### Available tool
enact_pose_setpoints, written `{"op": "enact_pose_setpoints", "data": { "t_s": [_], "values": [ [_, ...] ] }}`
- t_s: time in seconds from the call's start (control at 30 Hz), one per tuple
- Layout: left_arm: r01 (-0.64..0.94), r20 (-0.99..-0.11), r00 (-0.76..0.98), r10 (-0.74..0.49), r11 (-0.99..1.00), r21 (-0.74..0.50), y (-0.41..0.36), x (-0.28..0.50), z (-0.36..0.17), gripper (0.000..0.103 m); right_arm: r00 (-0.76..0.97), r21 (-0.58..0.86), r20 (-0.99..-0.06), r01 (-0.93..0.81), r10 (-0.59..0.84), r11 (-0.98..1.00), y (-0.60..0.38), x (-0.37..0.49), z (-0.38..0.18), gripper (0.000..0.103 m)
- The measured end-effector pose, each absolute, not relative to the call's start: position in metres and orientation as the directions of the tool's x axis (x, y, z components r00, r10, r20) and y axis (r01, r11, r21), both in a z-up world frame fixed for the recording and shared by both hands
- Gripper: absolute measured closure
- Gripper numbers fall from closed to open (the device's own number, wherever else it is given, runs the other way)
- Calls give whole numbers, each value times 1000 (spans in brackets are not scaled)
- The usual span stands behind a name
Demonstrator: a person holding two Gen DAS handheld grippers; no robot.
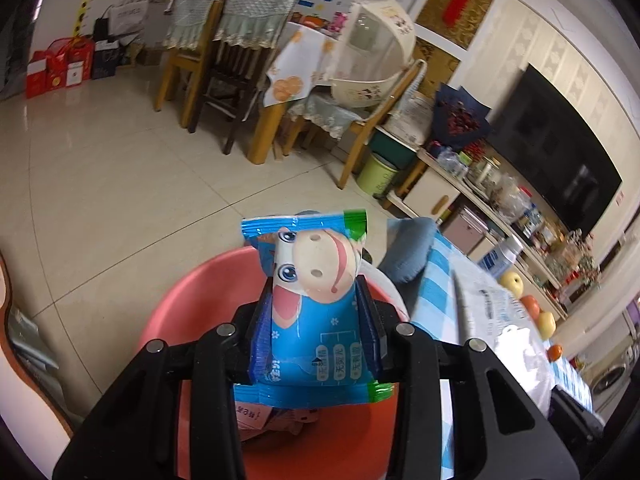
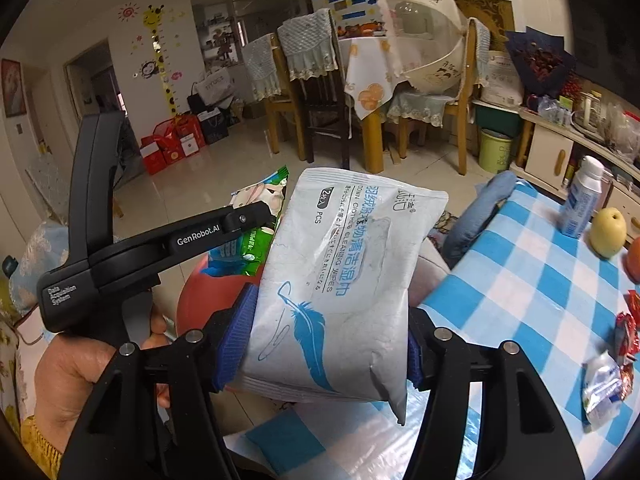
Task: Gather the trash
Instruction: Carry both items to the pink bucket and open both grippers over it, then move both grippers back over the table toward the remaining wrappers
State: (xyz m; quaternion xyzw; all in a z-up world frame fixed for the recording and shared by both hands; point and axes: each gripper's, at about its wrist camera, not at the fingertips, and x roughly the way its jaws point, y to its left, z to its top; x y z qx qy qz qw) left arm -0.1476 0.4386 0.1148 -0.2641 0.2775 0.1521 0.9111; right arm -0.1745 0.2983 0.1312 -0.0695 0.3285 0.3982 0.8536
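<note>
My left gripper (image 1: 316, 292) is shut on a blue snack packet with a cartoon cow face (image 1: 316, 320) and holds it over a pink basin (image 1: 192, 292) that has paper scraps (image 1: 280, 416) in it. In the right wrist view that gripper (image 2: 256, 216) shows from the side, in a person's hand (image 2: 72, 364), with the cow packet (image 2: 260, 196) above the basin (image 2: 200, 296). My right gripper (image 2: 326, 340) is shut on a white wet-wipes pack with a blue feather print (image 2: 344, 260). Its blue pads press both sides of the pack, which is held just right of the basin.
A table with a blue-and-white checked cloth (image 2: 500, 280) lies to the right and carries a white bottle (image 2: 582, 204), a yellow apple (image 2: 608, 232), a crumpled clear wrapper (image 2: 604, 384) and red wrappers (image 2: 626, 332). A blue cushion (image 2: 476, 216) sits at its far corner. Chairs and tiled floor lie beyond.
</note>
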Motion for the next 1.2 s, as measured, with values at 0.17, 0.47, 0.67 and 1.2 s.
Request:
{"op": "enact_pose_setpoints", "data": {
  "t_s": [0.17,0.47,0.67,1.2],
  "values": [
    [-481,-609,774,173,787,-387,450,-147,109,41,460,156,-635,-710,620,687,307,-167,115,19],
    [-481,-601,775,194,798,-362,438,-144,112,21,531,128,-626,-652,571,747,263,-179,112,13],
    [-423,-611,777,153,846,-325,412,-134,112,18,567,99,-646,-602,511,793,229,-188,104,12],
    [-251,-613,787,70,944,-214,328,-113,116,14,625,81,-659,-493,417,866,143,-208,98,10]
  ]
}}
